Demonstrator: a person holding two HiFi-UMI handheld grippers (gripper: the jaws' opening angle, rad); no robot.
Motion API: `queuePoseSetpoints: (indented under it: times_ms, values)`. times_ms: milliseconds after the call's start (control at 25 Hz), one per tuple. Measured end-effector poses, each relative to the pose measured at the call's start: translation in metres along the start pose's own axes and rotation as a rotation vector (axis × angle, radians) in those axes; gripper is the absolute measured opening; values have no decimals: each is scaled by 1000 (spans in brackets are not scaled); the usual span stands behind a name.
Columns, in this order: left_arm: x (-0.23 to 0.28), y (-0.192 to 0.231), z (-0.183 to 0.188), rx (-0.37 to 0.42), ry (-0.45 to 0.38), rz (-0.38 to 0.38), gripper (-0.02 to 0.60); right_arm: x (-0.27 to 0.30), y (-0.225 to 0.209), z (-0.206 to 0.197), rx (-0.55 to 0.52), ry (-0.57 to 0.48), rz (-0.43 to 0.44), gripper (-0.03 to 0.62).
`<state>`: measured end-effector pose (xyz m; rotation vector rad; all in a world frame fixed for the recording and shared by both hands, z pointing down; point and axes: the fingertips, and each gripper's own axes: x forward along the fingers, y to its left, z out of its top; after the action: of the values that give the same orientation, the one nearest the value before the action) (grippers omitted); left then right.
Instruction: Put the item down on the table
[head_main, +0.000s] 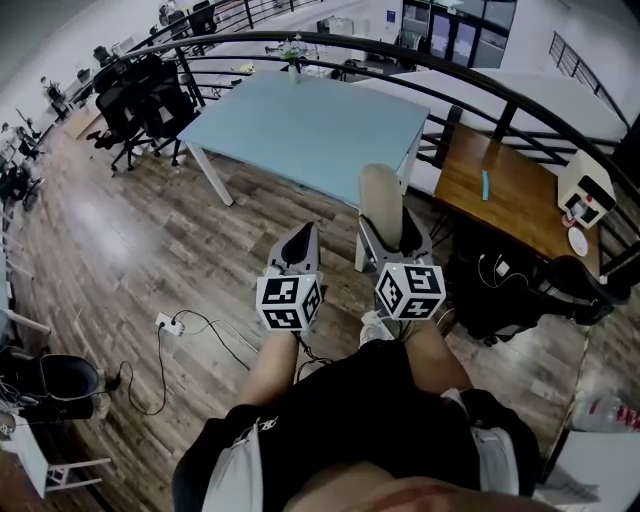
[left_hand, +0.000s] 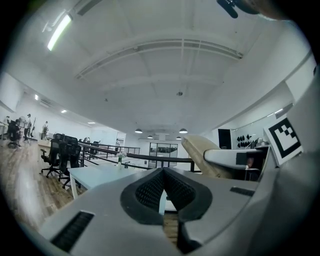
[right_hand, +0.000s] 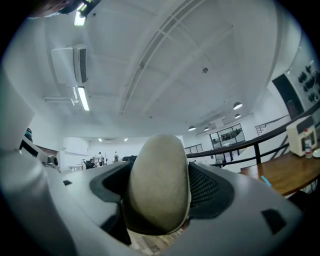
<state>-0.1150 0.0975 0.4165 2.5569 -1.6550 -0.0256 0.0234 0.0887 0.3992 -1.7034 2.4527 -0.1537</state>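
My right gripper (head_main: 385, 232) is shut on a beige oblong item (head_main: 382, 203), which sticks out beyond the jaws toward the table. In the right gripper view that beige item (right_hand: 159, 182) fills the space between the jaws of the right gripper (right_hand: 160, 192). My left gripper (head_main: 298, 243) is held beside it, shut and empty; in the left gripper view the left gripper (left_hand: 163, 192) has its black pads meeting. The pale blue table (head_main: 300, 125) stands ahead of both grippers, a little beyond the item's tip. The beige item (left_hand: 207, 155) also shows at right in the left gripper view.
A wooden desk (head_main: 510, 195) with a white device (head_main: 585, 190) and a blue pen sits at right behind a dark curved railing (head_main: 420, 55). Black office chairs (head_main: 140, 105) stand left of the table. Cables and a power strip (head_main: 165, 325) lie on the wood floor.
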Motion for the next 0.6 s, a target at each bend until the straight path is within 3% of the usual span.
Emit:
queuePoseSetpoints:
  times_ms: [600]
  values:
    - [38, 26, 1, 28, 29, -17, 11, 47, -15, -3, 46, -8, -30, 367]
